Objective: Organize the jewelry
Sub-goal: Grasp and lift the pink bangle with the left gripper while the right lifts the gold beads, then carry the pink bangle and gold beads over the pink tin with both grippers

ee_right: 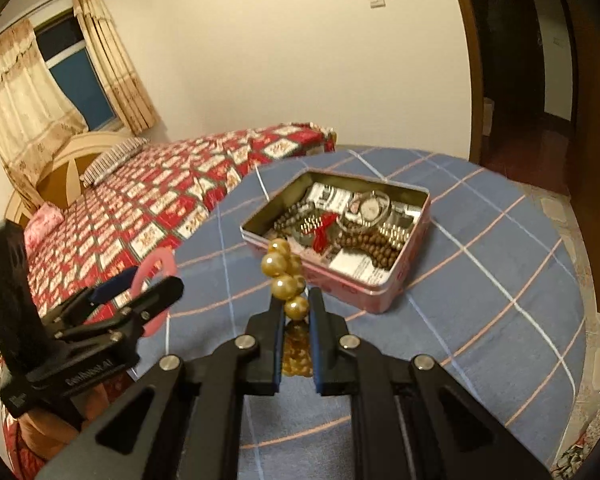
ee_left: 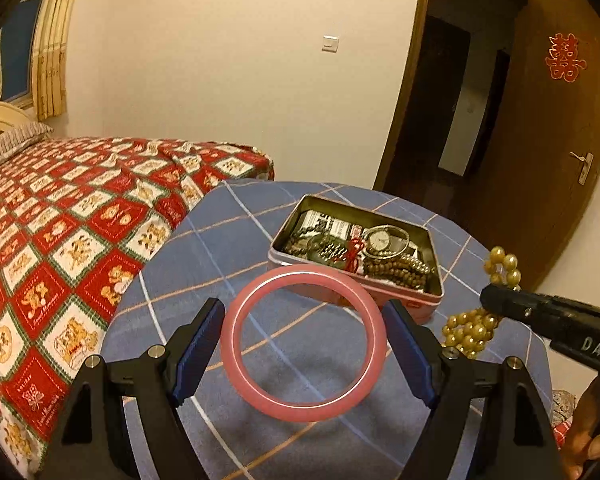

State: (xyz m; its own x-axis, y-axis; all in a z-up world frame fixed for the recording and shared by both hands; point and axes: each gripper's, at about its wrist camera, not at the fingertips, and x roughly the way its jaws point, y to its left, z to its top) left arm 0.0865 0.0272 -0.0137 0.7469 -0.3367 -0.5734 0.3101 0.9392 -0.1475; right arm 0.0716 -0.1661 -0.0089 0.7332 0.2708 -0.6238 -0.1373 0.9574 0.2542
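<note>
**Two Things Held Up, One Tin Waiting**

Nearest in the left view is the left gripper. Its blue pads sit on both sides of the pink bangle and seem to press it, so the bangle hangs in the air above the near part of the table. From the right view the bangle shows edge-on between those fingers.

The right gripper is pressed almost together — it pinches a string of gold beads. Some beads stick up past the tips and more hang down below.

A bit farther off, near the middle of the round table with its blue checked cloth, sits the pink tin. It is open and already quite full: a watch, brown beads, a red tassel and some printed cards.

This looks like the carry step — both pieces are lifted and not yet in the tin. Next, each gripper needs to go over the tin's rim, come down low, and then let go. The beads are floppy, so they may hang over the edge. The bangle is hard and smooth, so it could slip or clack on the watch.

Writing: white letters "DAS" show on the right gripper's side in the left view. The left gripper has a small white word too, but it is too blurry to read. Far away, a red cut-out sign sticks on the brown door. The bed lies just past the table's left edge.
</note>
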